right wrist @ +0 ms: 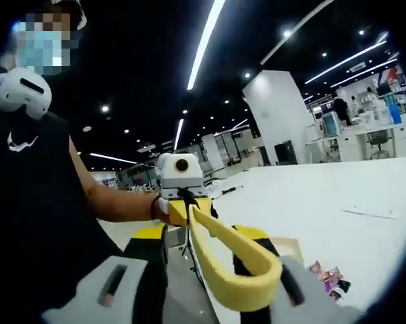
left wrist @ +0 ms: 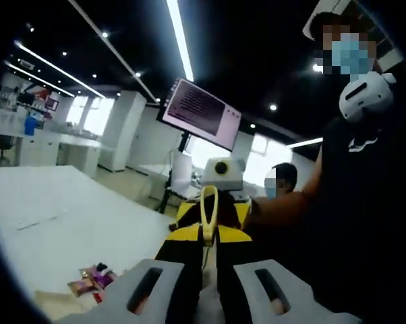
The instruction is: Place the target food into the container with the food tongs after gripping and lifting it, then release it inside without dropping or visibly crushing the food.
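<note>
Yellow food tongs [left wrist: 208, 206] stretch between the two grippers. My left gripper [left wrist: 208, 270] is shut on one end of the tongs, which I see edge-on running away from me. In the right gripper view the tongs' looped bend [right wrist: 240, 280] lies between my right gripper's [right wrist: 213, 297] wide-set jaws. It rests against the right-hand jaw, with a gap on the other side. Small colourful wrapped food pieces [left wrist: 95, 277] [right wrist: 328, 277] lie on the white table. A pale shallow container [left wrist: 54, 304] [right wrist: 291, 246] sits beside them. The right gripper [left wrist: 216, 216] and left gripper [right wrist: 179, 202] face each other.
A person in a black shirt [left wrist: 365, 202] [right wrist: 34, 202] stands close behind the grippers and holds them. The white table [left wrist: 61, 216] [right wrist: 338, 196] extends far away from the food. A monitor on a stand [left wrist: 199, 111] and desks stand beyond the table.
</note>
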{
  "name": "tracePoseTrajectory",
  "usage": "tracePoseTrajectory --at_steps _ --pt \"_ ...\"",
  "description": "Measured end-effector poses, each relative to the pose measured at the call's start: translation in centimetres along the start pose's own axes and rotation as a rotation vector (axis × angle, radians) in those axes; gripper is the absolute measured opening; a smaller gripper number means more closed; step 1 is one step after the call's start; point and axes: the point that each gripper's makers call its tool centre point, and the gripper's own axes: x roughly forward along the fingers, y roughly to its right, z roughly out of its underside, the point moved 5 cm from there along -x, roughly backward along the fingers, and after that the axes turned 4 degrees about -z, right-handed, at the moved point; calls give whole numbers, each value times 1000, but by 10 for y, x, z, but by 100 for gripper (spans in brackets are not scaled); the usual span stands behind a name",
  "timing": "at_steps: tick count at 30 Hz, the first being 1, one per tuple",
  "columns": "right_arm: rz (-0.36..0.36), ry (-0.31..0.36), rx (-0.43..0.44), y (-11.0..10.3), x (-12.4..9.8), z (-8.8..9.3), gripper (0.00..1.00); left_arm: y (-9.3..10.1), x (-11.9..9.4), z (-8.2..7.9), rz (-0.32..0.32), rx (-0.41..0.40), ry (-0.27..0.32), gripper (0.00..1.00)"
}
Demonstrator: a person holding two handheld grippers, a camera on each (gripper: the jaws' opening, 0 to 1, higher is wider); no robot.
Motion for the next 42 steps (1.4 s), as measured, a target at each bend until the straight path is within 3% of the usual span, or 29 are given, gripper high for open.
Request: tracePoseTrajectory --at_steps 8,13,21,26,33,36,42 --pt "-72 53 18 -12 9 -13 33 12 5 -5 49 -19 19 1" --pt "-89 103 32 -15 12 -23 31 14 7 -9 49 -18 36 1" --pt "-82 72 8 -17 12 -22 20 19 7 -13 64 -23 57 1" --pt "-94 58 28 -19 12 -19 19 21 7 -12 68 -12 43 2" --pt "-73 53 33 -17 12 -20 22 22 8 -11 47 21 36 13" --pt "-48 25 -3 -15 13 -16 22 17 7 -7 12 50 6 16" --pt "-8 55 -9 -8 7 -20 23 10 -3 -9 -52 68 11 24"
